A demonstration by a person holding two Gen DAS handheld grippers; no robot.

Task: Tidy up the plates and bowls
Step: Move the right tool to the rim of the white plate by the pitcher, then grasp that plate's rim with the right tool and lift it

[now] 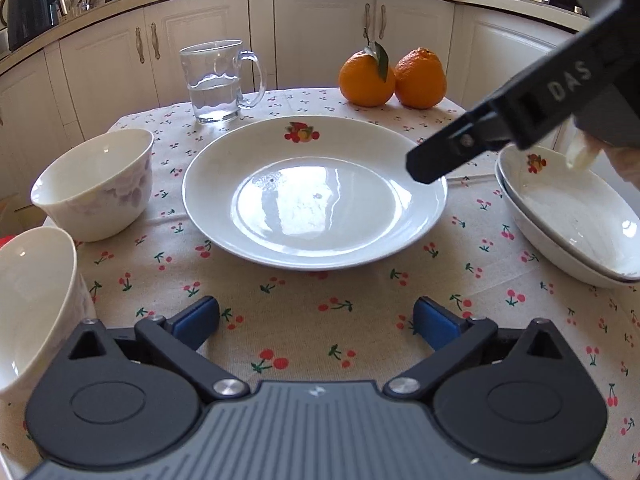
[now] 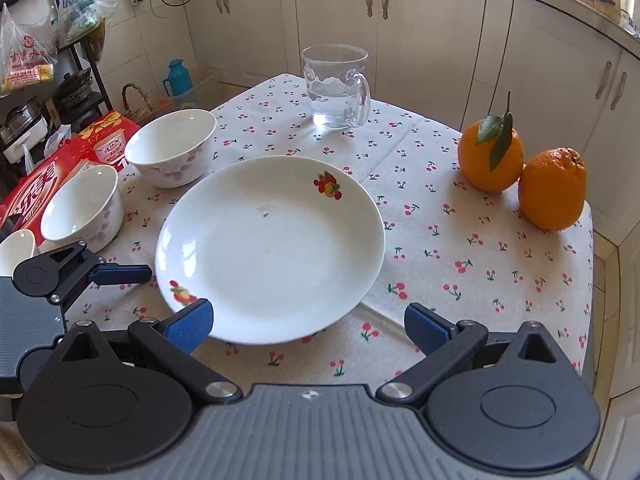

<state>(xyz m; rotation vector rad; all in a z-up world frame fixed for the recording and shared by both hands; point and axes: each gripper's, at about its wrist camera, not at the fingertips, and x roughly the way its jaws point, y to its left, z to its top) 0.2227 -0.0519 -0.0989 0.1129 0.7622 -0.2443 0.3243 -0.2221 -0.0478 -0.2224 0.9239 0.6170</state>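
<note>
Seen left to right on the bench point(image 1: 280, 312), under a cherry-print cloth. At far left, two white bowls: near bowl point(image 1: 36, 304) cut by the frame edge, far bowl point(image 1: 94, 184) just behind it, both upright and apart from each other. Just right of the far bowl, a large white plate point(image 1: 314, 192) with a fruit motif on its far rim, lying flat at the bench's middle. Behind it, a glass mug point(image 1: 218, 80) partly filled with water, and further right two oranges point(image 1: 392, 78) touching each other near the far edge. At far right, stacked plates point(image 1: 568, 216), nested one inside the other.

Left claw point(image 1: 316, 326) low over the cloth just before the large plate, blue pads spread wide, nothing between them. Right claw point(image 2: 308, 324) likewise wide open, gripping nothing; in its own view the left pad point(image 2: 190, 322) overlaps the near rim of the large plate point(image 2: 270, 248), contact impossible to tell. Seen from the left wrist, one black finger point(image 1: 452, 156) of the right claw hangs above the large plate's right rim.
</note>
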